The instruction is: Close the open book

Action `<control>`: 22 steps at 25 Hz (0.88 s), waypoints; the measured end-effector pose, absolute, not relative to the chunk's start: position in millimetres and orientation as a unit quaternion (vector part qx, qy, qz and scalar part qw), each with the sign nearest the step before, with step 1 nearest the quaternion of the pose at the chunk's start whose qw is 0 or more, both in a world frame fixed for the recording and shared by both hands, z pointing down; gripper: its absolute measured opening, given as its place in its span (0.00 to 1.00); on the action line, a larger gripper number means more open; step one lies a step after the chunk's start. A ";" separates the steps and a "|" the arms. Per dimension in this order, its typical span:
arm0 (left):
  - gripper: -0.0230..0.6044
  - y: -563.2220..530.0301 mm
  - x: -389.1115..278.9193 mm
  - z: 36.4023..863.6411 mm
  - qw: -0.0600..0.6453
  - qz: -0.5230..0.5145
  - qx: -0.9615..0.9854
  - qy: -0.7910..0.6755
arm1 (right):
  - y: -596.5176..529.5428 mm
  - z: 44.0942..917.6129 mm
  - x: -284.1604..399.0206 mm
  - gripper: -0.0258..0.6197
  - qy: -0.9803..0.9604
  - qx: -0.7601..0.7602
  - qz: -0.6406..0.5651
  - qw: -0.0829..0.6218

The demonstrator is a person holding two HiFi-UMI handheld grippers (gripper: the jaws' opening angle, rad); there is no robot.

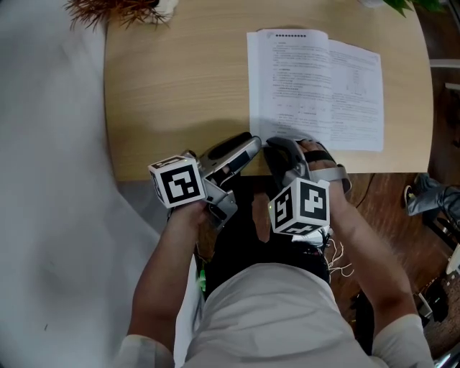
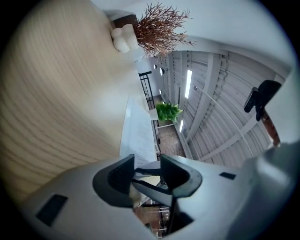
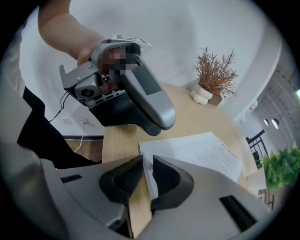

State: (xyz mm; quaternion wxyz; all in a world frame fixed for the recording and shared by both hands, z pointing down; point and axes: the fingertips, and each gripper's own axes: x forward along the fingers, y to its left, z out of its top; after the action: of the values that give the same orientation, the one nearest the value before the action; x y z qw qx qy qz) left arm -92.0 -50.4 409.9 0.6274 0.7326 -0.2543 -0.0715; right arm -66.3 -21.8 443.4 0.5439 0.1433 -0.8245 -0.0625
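Observation:
The open book (image 1: 316, 86) lies flat on the round wooden table (image 1: 180, 86), white printed pages up; it also shows in the left gripper view (image 2: 138, 136) and the right gripper view (image 3: 197, 152). My right gripper (image 1: 277, 147) is at the near left corner of the book. In its own view its jaws (image 3: 146, 171) stand almost together, with the left page's corner edge in the narrow gap. My left gripper (image 1: 253, 144) hovers just left of it over the table's near edge. Its jaws (image 2: 147, 171) are apart and hold nothing. Its body (image 3: 140, 101) shows above the page.
A dried brown plant in a white vase (image 1: 122, 8) stands at the table's far left. A green plant (image 1: 410, 6) sits at the far right. The table's near edge runs just under both grippers, with my lap below it.

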 end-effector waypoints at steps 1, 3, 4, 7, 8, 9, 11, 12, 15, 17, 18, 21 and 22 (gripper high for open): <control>0.27 -50.4 -93.3 409.4 0.626 -0.073 0.733 -0.256 | -22.6 442.5 -67.6 0.14 -0.825 0.141 -0.059 0.545; 0.27 -50.4 -96.3 407.6 0.625 -0.077 0.733 -0.259 | -23.6 443.1 -69.9 0.14 -0.826 0.140 -0.044 0.544; 0.27 -50.3 -97.5 406.3 0.624 -0.078 0.733 -0.260 | -24.3 442.9 -71.3 0.14 -0.828 0.144 -0.033 0.540; 0.27 -50.8 -101.7 402.9 0.621 -0.081 0.735 -0.260 | -29.0 441.2 -74.9 0.14 -0.834 0.167 0.006 0.526; 0.27 -51.1 -103.6 402.7 0.621 -0.082 0.735 -0.260 | -30.8 442.1 -75.4 0.14 -0.833 0.175 0.018 0.524; 0.27 -51.1 -105.2 402.8 0.620 -0.083 0.735 -0.261 | -32.1 444.0 -75.5 0.14 -0.832 0.183 0.029 0.523; 0.27 -50.3 -106.1 403.0 0.621 -0.084 0.735 -0.260 | -33.0 448.2 -74.6 0.14 -0.830 0.196 0.055 0.519; 0.27 -49.8 -105.9 402.8 0.621 -0.084 0.735 -0.258 | -33.6 449.2 -74.0 0.14 -0.831 0.202 0.073 0.514; 0.27 -48.4 -105.4 402.2 0.622 -0.085 0.736 -0.255 | -36.5 448.8 -72.2 0.14 -0.835 0.217 0.129 0.489; 0.27 -47.2 -105.8 401.9 0.622 -0.085 0.736 -0.254 | -38.0 447.8 -71.0 0.09 -0.837 0.223 0.145 0.478; 0.27 -46.8 -106.0 401.7 0.622 -0.085 0.736 -0.253 | -38.2 447.7 -70.5 0.04 -0.837 0.224 0.149 0.476; 0.27 -45.9 -106.7 401.3 0.621 -0.085 0.737 -0.252 | -37.7 448.3 -68.8 0.04 -0.836 0.225 0.166 0.472; 0.27 -45.8 -107.2 401.2 0.621 -0.084 0.737 -0.253 | -37.6 448.0 -68.3 0.04 -0.836 0.227 0.171 0.470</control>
State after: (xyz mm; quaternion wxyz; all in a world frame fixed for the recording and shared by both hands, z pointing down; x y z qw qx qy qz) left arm -107.2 -45.8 401.2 0.6214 0.7369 -0.2525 -0.0845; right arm -68.3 -37.6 448.0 0.4695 0.2269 -0.8359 0.1714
